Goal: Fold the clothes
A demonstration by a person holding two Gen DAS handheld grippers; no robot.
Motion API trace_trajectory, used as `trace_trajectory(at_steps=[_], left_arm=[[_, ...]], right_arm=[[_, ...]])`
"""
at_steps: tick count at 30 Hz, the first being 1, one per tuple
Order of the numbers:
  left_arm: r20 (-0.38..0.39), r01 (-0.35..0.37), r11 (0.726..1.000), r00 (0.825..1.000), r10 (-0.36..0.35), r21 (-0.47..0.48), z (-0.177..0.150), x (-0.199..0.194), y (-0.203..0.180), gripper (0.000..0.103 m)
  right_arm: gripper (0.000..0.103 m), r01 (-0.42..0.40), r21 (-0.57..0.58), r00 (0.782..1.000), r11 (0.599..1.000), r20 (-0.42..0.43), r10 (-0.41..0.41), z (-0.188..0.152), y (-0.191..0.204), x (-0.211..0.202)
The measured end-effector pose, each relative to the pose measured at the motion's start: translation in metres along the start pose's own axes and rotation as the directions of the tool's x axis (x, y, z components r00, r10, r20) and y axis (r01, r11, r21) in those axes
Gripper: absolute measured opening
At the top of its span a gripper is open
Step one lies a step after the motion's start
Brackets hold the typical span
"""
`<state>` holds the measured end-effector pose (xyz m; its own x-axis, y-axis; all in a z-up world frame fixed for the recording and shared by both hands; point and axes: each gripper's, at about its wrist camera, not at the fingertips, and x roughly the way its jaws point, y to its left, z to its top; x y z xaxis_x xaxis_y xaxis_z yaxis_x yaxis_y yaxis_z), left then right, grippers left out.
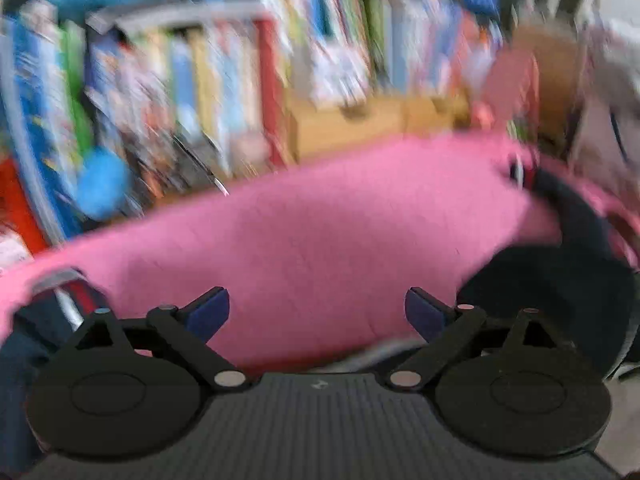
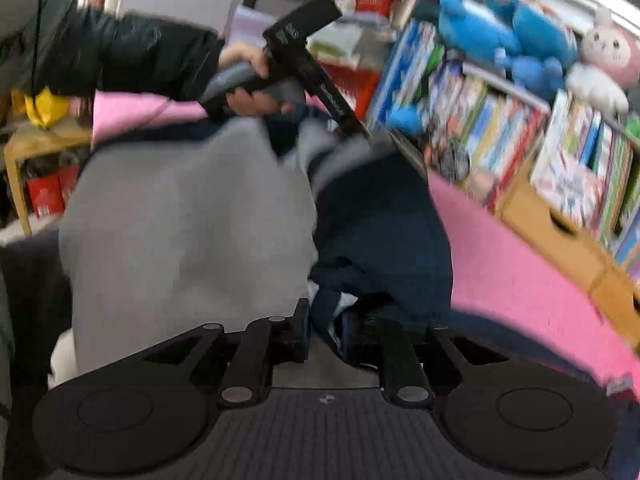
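Right claw (image 2: pixel 325 330) clamped on navy-and-grey garment (image 2: pixel 380 220); left claw (image 1: pixel 317 314) wide, empty.

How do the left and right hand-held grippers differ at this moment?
The left hand-held gripper is open, nothing between its pads; the right hand-held gripper is nearly closed, pinching the navy garment. The left points over the bare pink surface; the right faces the grey and navy clothing. Both are black with blue pads.

You can read no text here: the spines of the colourful books on the shelf (image 2: pixel 500 132) and the white marking on the black handheld gripper body (image 2: pixel 296 46) blur out.
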<state>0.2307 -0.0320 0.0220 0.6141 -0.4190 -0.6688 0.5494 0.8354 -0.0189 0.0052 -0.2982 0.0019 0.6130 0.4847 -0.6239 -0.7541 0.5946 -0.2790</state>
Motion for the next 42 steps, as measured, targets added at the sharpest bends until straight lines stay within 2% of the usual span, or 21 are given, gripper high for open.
trace_trajectory(at_steps=[4,7,8,9,11,13,15,17,19,20,21,22,24,26,28,31,33,35,37,39,42], left_arm=[[-0.041,0.038,0.977,0.999,-0.03,0.21,-0.035,-0.012,-0.041,0.093],[-0.057,0.052,0.946,0.998,-0.035,0.32,-0.052,-0.033,-0.054,0.093],[-0.064,0.057,0.938,0.997,-0.037,0.343,-0.057,-0.041,-0.057,0.093],[-0.07,0.058,0.93,0.997,-0.035,0.362,-0.061,-0.046,-0.056,0.093],[-0.081,0.061,0.921,0.996,-0.033,0.384,-0.066,-0.058,-0.056,0.093],[-0.102,0.076,0.918,0.994,-0.039,0.388,-0.073,-0.067,-0.053,0.094],[-0.111,0.075,0.915,0.993,-0.033,0.397,-0.079,-0.073,-0.054,0.095],[-0.094,0.053,0.908,0.995,-0.015,0.416,-0.084,-0.078,-0.059,0.095],[-0.065,0.033,0.902,0.998,-0.006,0.43,-0.087,-0.083,-0.064,0.095],[-0.032,0.031,0.901,0.999,-0.019,0.433,-0.085,-0.087,-0.066,0.095],[0.002,0.03,0.9,0.999,-0.034,0.435,-0.082,-0.091,-0.069,0.095],[0.031,0.028,0.899,0.998,-0.047,0.438,-0.078,-0.092,-0.07,0.095],[0.074,0.026,0.895,0.995,-0.066,0.445,-0.068,-0.089,-0.069,0.099],[0.099,0.023,0.89,0.992,-0.077,0.456,-0.057,-0.078,-0.065,0.1],[0.08,-0.003,0.923,0.996,-0.03,0.385,-0.043,-0.053,-0.054,0.101],[0.032,-0.084,0.973,0.996,0.078,0.216,-0.02,-0.01,-0.029,0.101],[0.006,-0.096,0.995,0.995,0.095,0.029,-0.011,0.011,-0.001,0.099],[0.03,-0.117,0.989,0.992,0.12,-0.089,-0.006,0.02,0.021,0.097],[0.069,-0.196,0.977,0.977,0.202,-0.09,0.003,0.025,0.031,0.097],[0.064,-0.235,0.966,0.968,0.242,-0.106,0.008,0.026,0.043,0.098],[0.048,-0.286,0.949,0.954,0.295,-0.134,0.015,0.026,0.062,0.097]], right_arm=[[0.021,-0.004,0.126,1.0,0.992,-0.02,0.006,-0.018,-0.012,-0.008],[0.03,-0.02,0.197,1.0,0.98,0.02,0.016,-0.016,-0.027,-0.019],[0.041,-0.023,0.207,0.999,0.978,0.039,0.015,-0.015,-0.028,-0.022],[0.06,-0.027,0.216,0.998,0.976,0.059,0.014,-0.014,-0.029,-0.026],[0.083,-0.03,0.244,0.993,0.969,0.12,0.0,-0.013,-0.033,-0.036],[0.086,-0.056,0.273,0.983,0.96,0.181,0.005,-0.009,-0.042,-0.04],[0.103,-0.084,0.276,0.975,0.958,0.221,0.022,-0.005,-0.044,-0.041],[0.103,-0.072,0.183,0.98,0.981,0.194,0.036,0.0,-0.025,-0.034],[0.101,-0.002,0.049,0.991,0.999,0.132,-0.004,0.009,0.004,-0.009],[0.08,0.037,-0.01,0.994,0.999,0.108,-0.035,0.013,0.017,0.004],[0.031,0.074,-0.03,0.993,0.997,0.095,-0.07,0.019,0.021,0.017],[0.02,0.106,-0.019,0.991,0.994,0.09,-0.103,0.026,0.02,0.027],[0.016,0.186,0.015,0.97,0.982,0.156,-0.187,0.042,0.01,0.034],[0.016,0.325,-0.02,0.918,0.946,0.246,-0.31,0.062,0.002,0.033],[0.016,0.454,-0.108,0.851,0.884,0.345,-0.395,0.074,0.0,0.033],[0.016,0.595,-0.256,0.777,0.762,0.426,-0.464,0.081,-0.003,0.048],[0.016,0.611,-0.27,0.772,0.744,0.413,-0.484,0.086,-0.019,0.063],[0.016,0.633,-0.291,0.762,0.717,0.395,-0.513,0.09,-0.037,0.088],[0.016,0.642,-0.302,0.761,0.705,0.368,-0.534,0.099,-0.062,0.12],[0.017,0.621,-0.271,0.778,0.736,0.327,-0.536,0.104,-0.092,0.151],[0.021,0.563,-0.212,0.823,0.799,0.234,-0.518,0.114,-0.14,0.211]])
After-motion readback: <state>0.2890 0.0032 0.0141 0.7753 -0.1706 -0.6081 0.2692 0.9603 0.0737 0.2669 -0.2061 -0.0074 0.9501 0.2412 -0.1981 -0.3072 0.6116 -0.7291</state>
